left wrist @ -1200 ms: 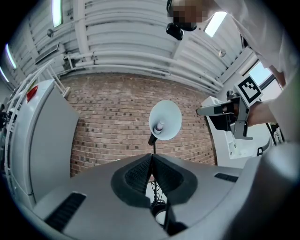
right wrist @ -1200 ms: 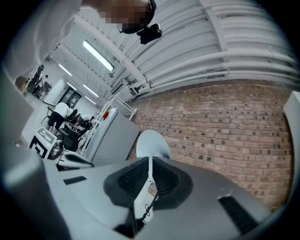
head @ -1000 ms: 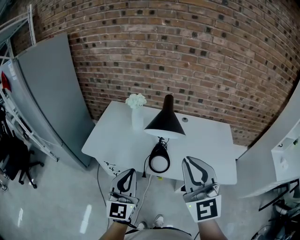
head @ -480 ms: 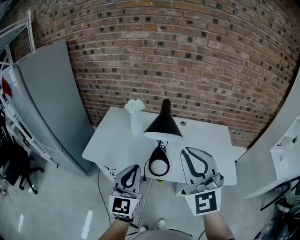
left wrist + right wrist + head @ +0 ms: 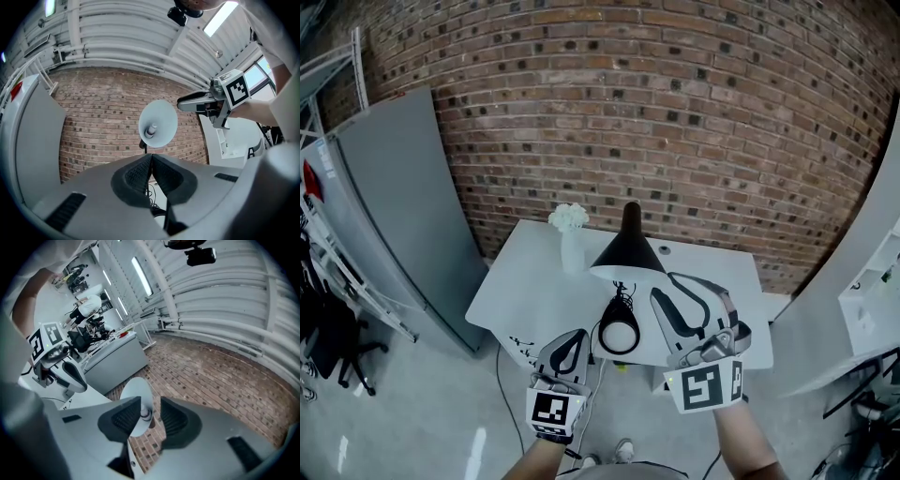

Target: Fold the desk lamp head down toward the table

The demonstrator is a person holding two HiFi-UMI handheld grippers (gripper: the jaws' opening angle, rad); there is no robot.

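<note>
A black desk lamp stands on the white table [image 5: 712, 272]. Its cone head [image 5: 628, 251] is raised and its round base [image 5: 619, 330] sits near the table's front edge. My left gripper [image 5: 574, 336] is shut and empty, in front of the table and left of the base. My right gripper [image 5: 671, 289] hovers right of the lamp and below its head, rolled onto its side; its jaws are opening with nothing between them. The left gripper view looks up into the white inside of the head [image 5: 158, 124] with its bulb. In the right gripper view the head [image 5: 136, 401] shows beyond the parted jaws.
A white vase of flowers [image 5: 570, 236] stands at the table's back left. A grey cabinet [image 5: 394, 206] is on the left, a brick wall [image 5: 694, 112] behind, and white shelving [image 5: 872, 309] on the right. A cable [image 5: 598, 375] hangs off the table's front.
My right gripper has risen toward the lamp head and rolled onto its side, and its shut jaws have parted. My left gripper stays shut and has crept forward slightly.
</note>
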